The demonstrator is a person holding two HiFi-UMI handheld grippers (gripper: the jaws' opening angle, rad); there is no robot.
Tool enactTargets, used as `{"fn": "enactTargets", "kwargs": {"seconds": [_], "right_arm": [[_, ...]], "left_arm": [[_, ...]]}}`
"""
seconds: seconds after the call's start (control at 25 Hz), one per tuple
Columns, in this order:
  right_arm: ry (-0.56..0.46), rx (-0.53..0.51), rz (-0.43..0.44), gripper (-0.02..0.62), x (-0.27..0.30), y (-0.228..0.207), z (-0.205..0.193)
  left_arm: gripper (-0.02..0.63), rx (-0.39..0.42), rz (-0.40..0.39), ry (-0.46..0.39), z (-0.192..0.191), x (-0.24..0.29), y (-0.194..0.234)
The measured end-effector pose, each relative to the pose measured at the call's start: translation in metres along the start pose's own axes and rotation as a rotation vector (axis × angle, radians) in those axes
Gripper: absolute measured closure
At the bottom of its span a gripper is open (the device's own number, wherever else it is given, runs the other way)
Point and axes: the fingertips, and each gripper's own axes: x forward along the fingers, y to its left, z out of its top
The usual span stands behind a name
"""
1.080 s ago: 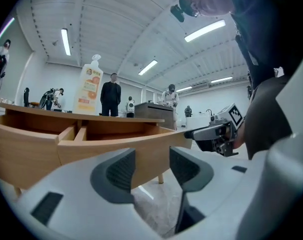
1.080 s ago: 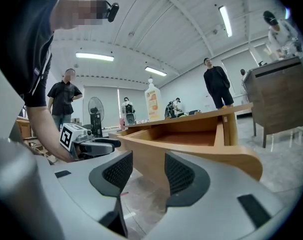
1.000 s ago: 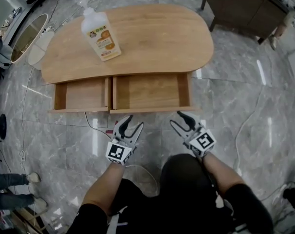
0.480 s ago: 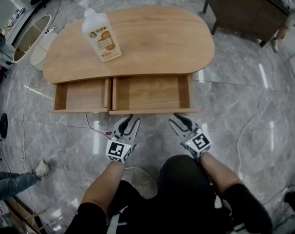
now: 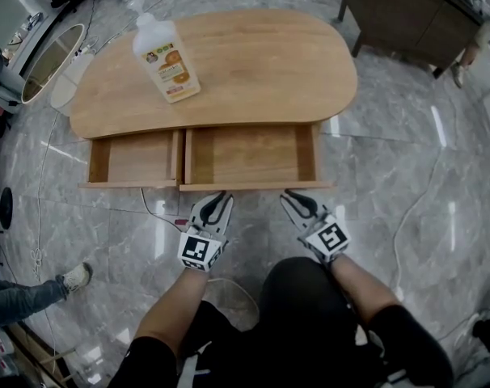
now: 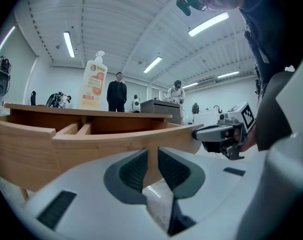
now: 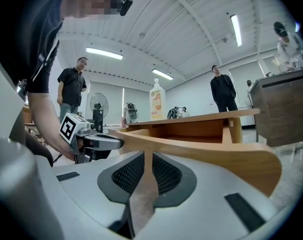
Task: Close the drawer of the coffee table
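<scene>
1. Two tongs sit side by side, one in each hand: the left tongs (image 5: 220, 196) and the right tongs (image 5: 288, 194).
2. Both tongs have just been closing. Each is clenched now, with only a thin slit left between its pads. Nothing is in either slit.
3. One drawer (image 5: 253, 186) is pulled out of one wooden desk (image 5: 261, 63). A thin wall (image 5: 183, 153) splits the drawer into two boxes, a small one and a big one.
4. The drawer's front board lies just ahead of the tips of both tongs. I cannot tell if the tips touch it.
5. The left tongs face the left part of the big box and the right tongs face its right end. The small box is off to the left of the left tongs.
6. One bottle (image 5: 168, 59) stands on the desk, past the drawer, ahead and to the left of the left tongs.
</scene>
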Motion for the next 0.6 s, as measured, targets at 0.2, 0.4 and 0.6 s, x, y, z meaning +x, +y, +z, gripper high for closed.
{"fn": "enactTargets", "kwargs": {"seconds": [0.2, 0.4, 0.6], "right_arm": [[-0.013, -0.012, -0.013, 0.565, 0.002, -0.001, 0.002], [-0.025, 0.011, -0.052, 0.58, 0.004, -0.007, 0.005], [-0.02, -0.004, -0.087, 0.58, 0.014, -0.019, 0.011]], "left_arm": [[0.554, 0.027, 0.011, -0.005, 0.0, 0.003, -0.002], [0.575, 0.015, 0.013, -0.01, 0.003, 0.006, 0.002], [0.575, -0.009, 0.022, -0.025, 0.009, 0.015, 0.013]]}}
